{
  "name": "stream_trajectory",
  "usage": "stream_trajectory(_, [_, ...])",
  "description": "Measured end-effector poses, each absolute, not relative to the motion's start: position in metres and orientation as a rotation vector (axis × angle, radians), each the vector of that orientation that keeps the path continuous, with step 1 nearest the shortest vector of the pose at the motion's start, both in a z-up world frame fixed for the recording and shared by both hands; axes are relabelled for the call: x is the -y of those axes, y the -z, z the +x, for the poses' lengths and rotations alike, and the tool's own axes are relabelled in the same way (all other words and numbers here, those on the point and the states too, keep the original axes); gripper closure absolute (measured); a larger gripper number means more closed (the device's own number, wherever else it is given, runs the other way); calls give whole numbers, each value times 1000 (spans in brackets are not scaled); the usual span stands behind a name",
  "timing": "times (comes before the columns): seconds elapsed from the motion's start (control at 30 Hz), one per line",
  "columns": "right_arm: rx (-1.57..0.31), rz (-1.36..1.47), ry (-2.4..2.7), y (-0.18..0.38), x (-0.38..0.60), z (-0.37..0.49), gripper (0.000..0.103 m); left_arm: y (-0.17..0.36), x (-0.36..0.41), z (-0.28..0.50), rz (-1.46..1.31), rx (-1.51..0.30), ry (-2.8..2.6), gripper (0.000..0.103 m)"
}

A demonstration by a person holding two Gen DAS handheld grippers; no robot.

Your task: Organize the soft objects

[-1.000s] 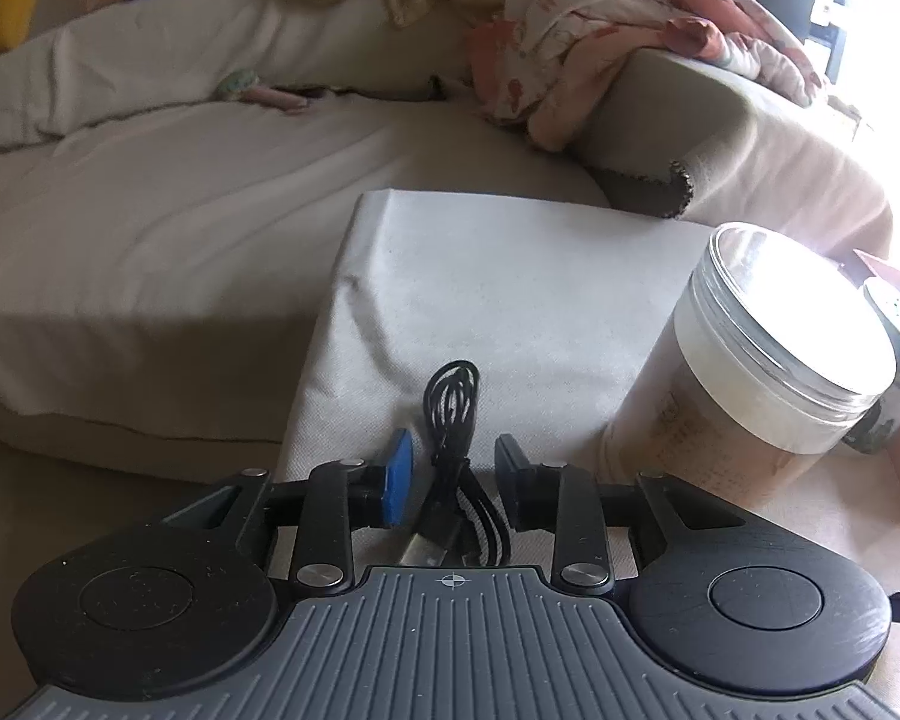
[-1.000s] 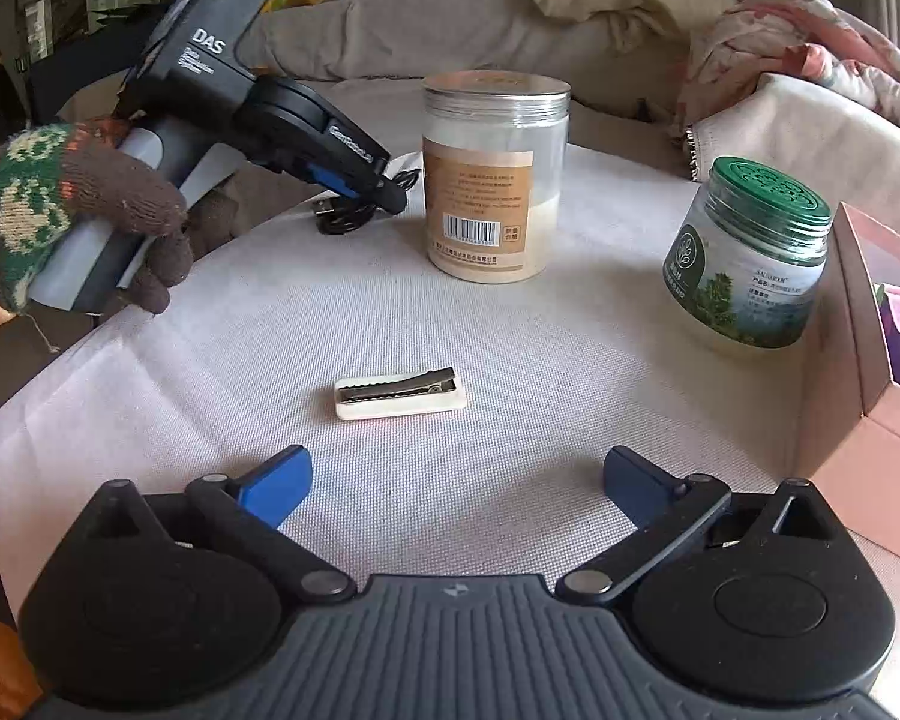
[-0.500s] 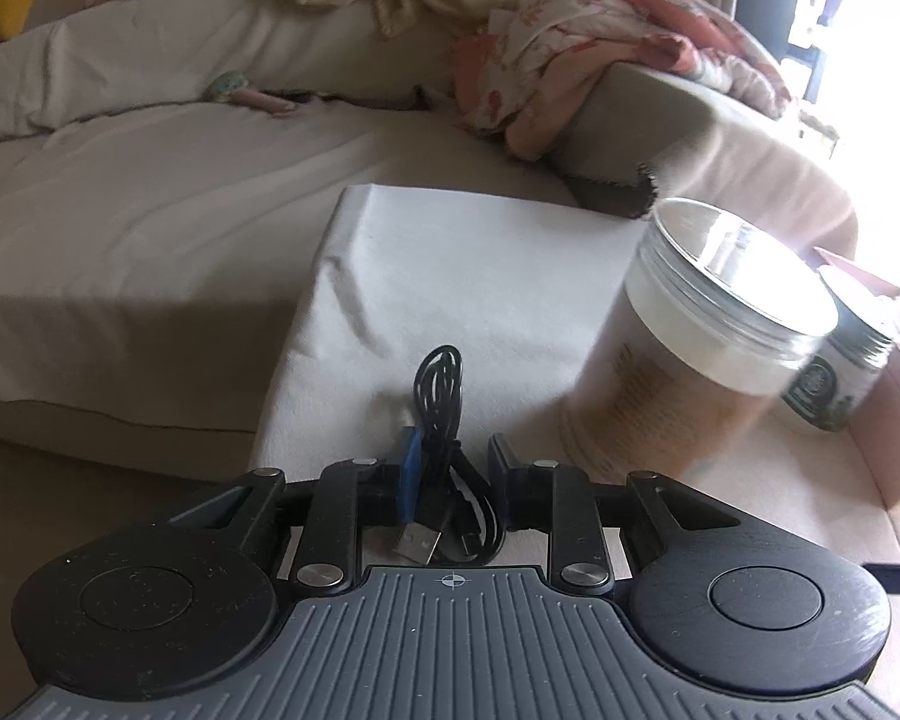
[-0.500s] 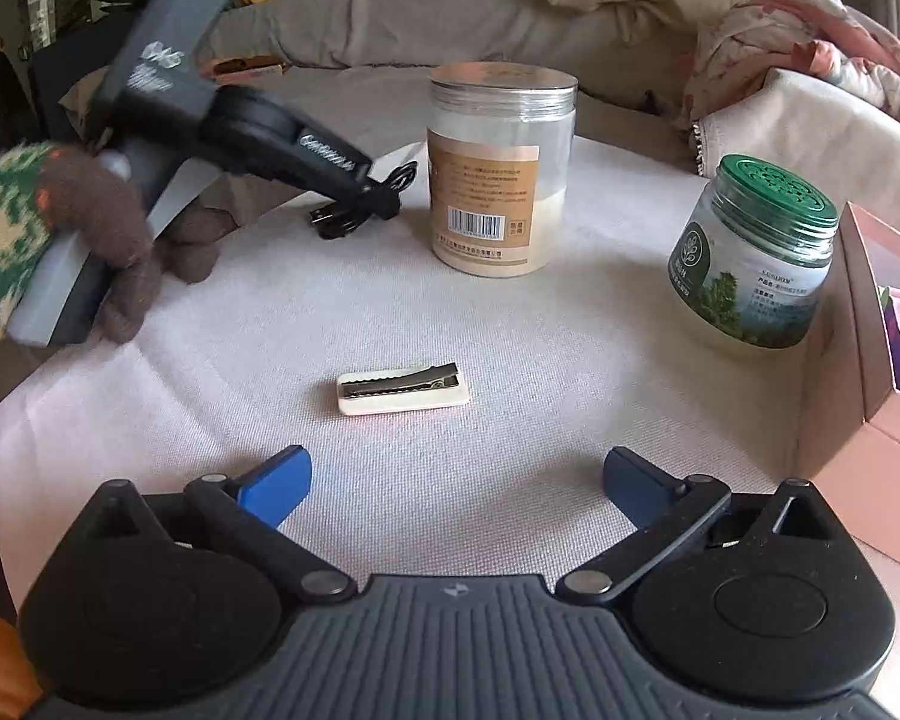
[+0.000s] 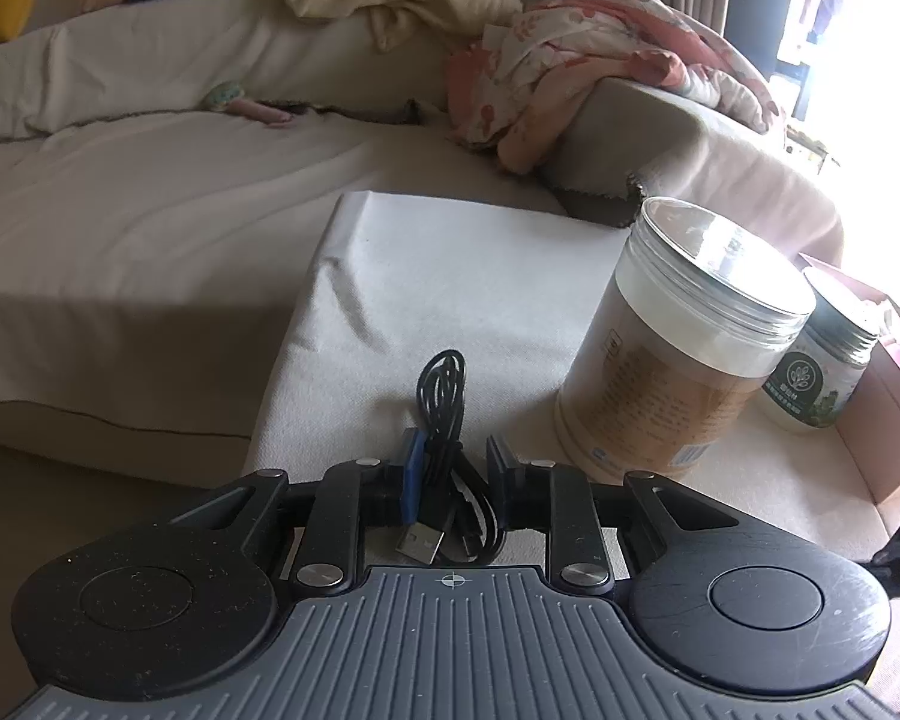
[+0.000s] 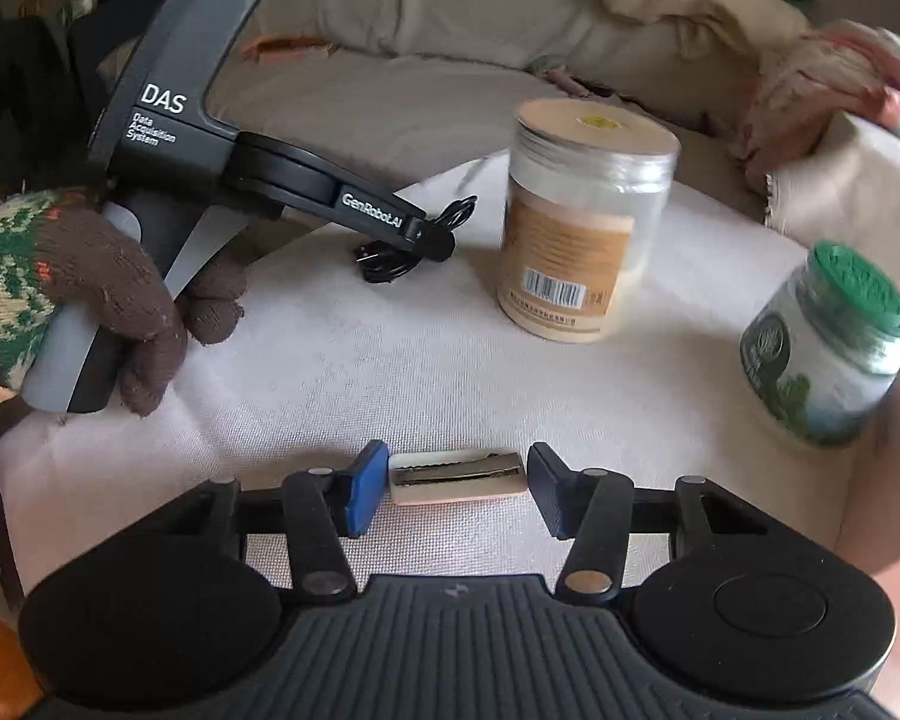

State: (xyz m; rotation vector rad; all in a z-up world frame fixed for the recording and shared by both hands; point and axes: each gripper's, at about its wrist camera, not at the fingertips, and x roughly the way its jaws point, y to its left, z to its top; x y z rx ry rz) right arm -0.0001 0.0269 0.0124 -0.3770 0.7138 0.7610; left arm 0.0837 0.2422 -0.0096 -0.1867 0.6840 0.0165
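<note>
My left gripper is shut on a coiled black USB cable, holding it just above the white cloth; both also show in the right wrist view, gripper and cable. My right gripper is lowered around a cream hair clip lying flat on the cloth. Its pads stand close to the clip's two ends with small gaps, so it is open.
A tall clear jar with a brown label and a green-lidded jar stand on the cloth. A pink box is at the right edge. A sofa with blankets and clothes lies behind.
My left gripper closed on the cable and lifted it slightly. My right gripper moved forward and down and narrowed around the hair clip.
</note>
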Motion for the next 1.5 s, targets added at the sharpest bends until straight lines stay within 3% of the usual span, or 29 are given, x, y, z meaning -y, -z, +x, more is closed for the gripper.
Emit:
stream_trajectory(0.23, [-685, -331, -834, -52, -19, 4, 52, 10, -254, 82, -260, -659, 6, 86])
stream_trajectory(0.37, [-552, -322, -815, -91, -1, 3, 52, -9, -263, 84, -315, -626, 37, 87])
stream_trajectory(0.63, [-330, -319, -642, -155, 69, 11, 52, -120, -255, 95, -265, -434, 100, 87])
stream_trajectory(0.87, [-267, -316, -417, -168, 157, 34, 52, -194, -174, 132, -279, -371, 337, 87])
stream_trajectory(0.97, [-298, -311, -386, -159, 187, 47, 50, -189, -116, 158, -292, -408, 467, 86])
stream_trajectory(1.07, [-391, -198, -383, -148, 215, 66, 23, -159, -66, 196, -415, -534, 595, 86])
stream_trajectory(1.13, [-416, -100, -373, -140, 233, 63, 23, -134, -38, 214, -440, -640, 598, 85])
stream_trajectory(1.27, [-436, -66, -318, -118, 253, 28, 21, -108, -7, 205, -312, -633, 546, 85])
stream_trajectory(1.5, [-538, -147, -243, -61, 223, -16, 18, -88, -10, 102, 4, -615, 441, 85])
